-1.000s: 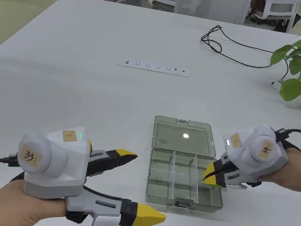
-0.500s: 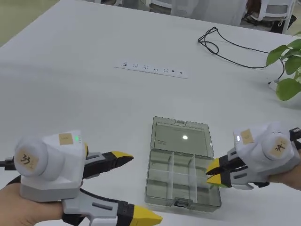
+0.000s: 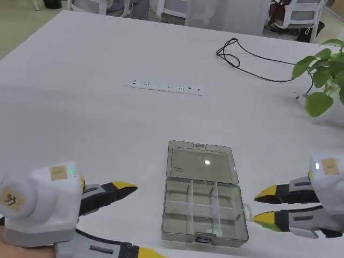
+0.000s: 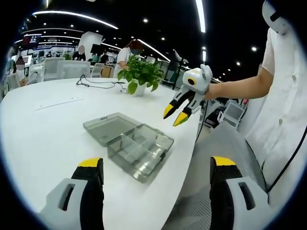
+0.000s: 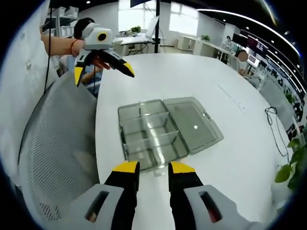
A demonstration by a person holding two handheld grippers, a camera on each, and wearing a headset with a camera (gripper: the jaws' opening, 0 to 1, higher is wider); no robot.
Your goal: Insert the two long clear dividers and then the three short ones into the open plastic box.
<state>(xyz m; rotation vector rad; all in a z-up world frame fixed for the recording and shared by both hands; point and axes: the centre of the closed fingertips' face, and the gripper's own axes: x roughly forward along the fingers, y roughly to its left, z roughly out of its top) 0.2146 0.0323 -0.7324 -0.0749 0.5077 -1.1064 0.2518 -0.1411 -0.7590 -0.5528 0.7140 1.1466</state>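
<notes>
Head view: the smoky, see-through rectangular plastic box [image 3: 183,232] lies on the smooth white table [image 3: 80,123] with its hinged lid folded flat on the far side. Thin clear dividers [image 3: 216,204] stand inside it, their count hard to make out. My left gripper [image 3: 130,220], left of the box, has its yellow-tipped fingers spread wide and empty, the lower one cut off by the frame; my right gripper [image 3: 258,207], just right of the box, has its fingers a narrow gap apart on nothing. Beyond the box lie a white power strip [image 3: 165,86], a looped black cable [image 3: 252,59] and a leafy plant [image 3: 320,80].
</notes>
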